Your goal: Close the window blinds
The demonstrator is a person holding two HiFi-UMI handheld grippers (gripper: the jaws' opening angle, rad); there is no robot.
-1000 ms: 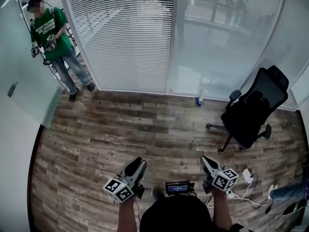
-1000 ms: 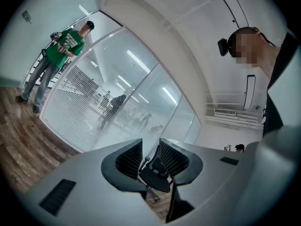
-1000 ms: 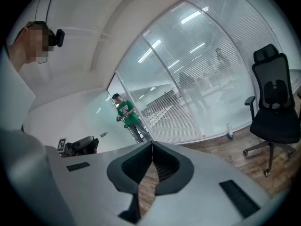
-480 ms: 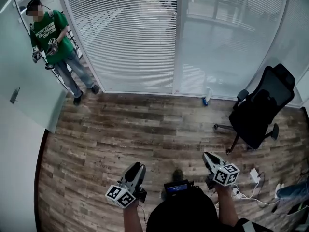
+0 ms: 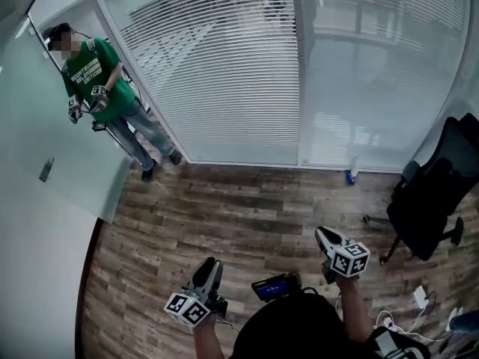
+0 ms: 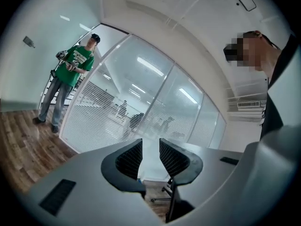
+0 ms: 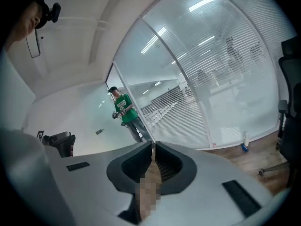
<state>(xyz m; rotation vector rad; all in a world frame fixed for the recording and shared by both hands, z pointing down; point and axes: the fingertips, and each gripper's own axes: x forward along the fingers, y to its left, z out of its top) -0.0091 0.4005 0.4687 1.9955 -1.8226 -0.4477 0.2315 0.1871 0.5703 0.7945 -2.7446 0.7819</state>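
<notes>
Flagging risks, biggest item first.

- White horizontal-slat window blinds [image 5: 239, 88] run along the far glass wall, well apart from both grippers. The left panel looks see-through, so I judge closing hasn't started. I can't make out a cord or wand from here. The main risk is going for the slats themselves and bending them, or knocking the glass.
- Person in a green T-shirt [image 5: 97, 88] stands far left by the door, near the left end of the blinds. If the control is on that side, our paths could cross.
- Black swivel office chair [image 5: 430, 200] sits at the right. Its base legs stick out over the wooden floor and are a trip hazard if we drift right.
- Left gripper [image 5: 212, 264] is held low and near, jaws a narrow gap apart with nothing between them.
- Right gripper [image 5: 323, 235] is also low and near, jaws pressed together and empty. It has to open before any grab, or it will only push the control away.
- White power strip with loose cables [image 5: 419, 298] lies on the near right floor and could snag a foot.
- Small clear bottle with a blue base [image 5: 350, 175] stands just beside the foot of the glass and is easy to kick when we step in.
</notes>
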